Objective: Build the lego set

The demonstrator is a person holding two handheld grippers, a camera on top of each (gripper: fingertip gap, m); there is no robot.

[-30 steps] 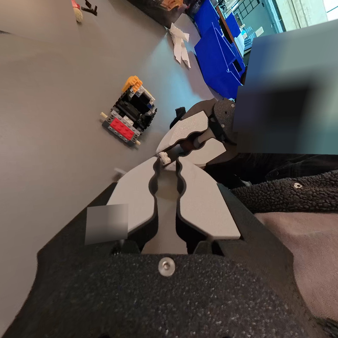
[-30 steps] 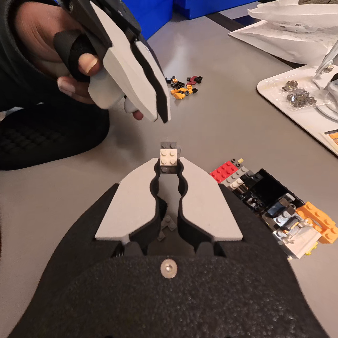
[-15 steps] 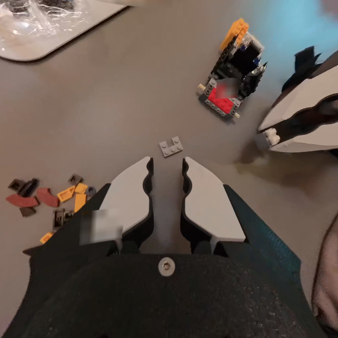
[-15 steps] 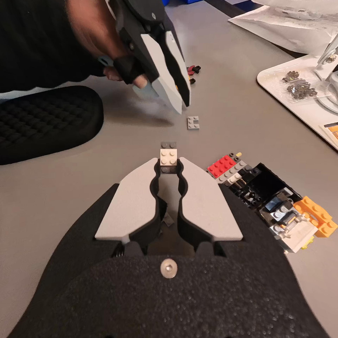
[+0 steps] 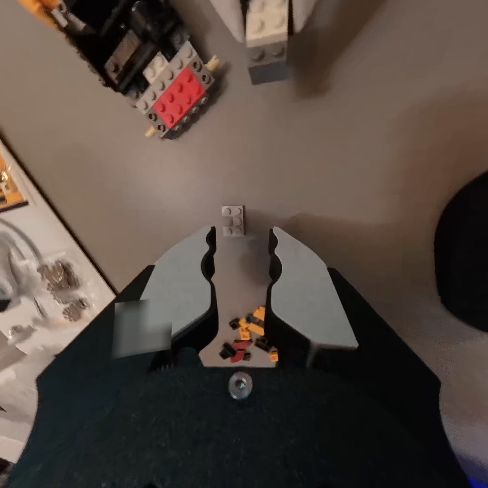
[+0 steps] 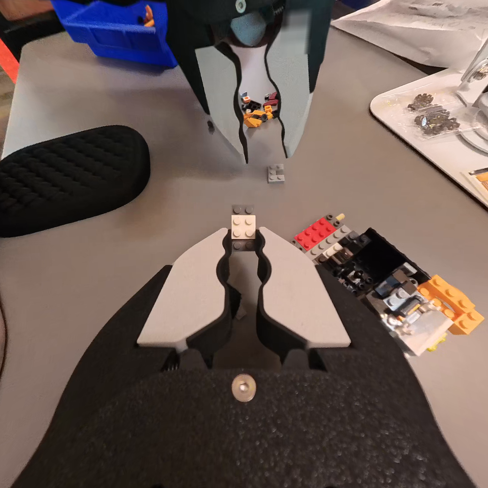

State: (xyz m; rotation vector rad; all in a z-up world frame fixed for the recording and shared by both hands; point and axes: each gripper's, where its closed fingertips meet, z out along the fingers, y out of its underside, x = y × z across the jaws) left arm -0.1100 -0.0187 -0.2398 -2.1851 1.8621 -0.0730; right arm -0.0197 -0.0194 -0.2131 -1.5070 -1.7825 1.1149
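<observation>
Right hand-held gripper [image 6: 243, 235] covers its clamped brick stack's [image 6: 243, 227] sides.

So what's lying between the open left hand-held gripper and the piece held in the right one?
Only the small grey notched plate on bare table, right wrist view; nothing else.

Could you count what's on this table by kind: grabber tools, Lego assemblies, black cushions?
Grippers: 2 (left gripper, right gripper)
Lego assemblies: 2 (half-built model, brick stack held in the right fingers)
Black pad: 1
Total: 5
</observation>
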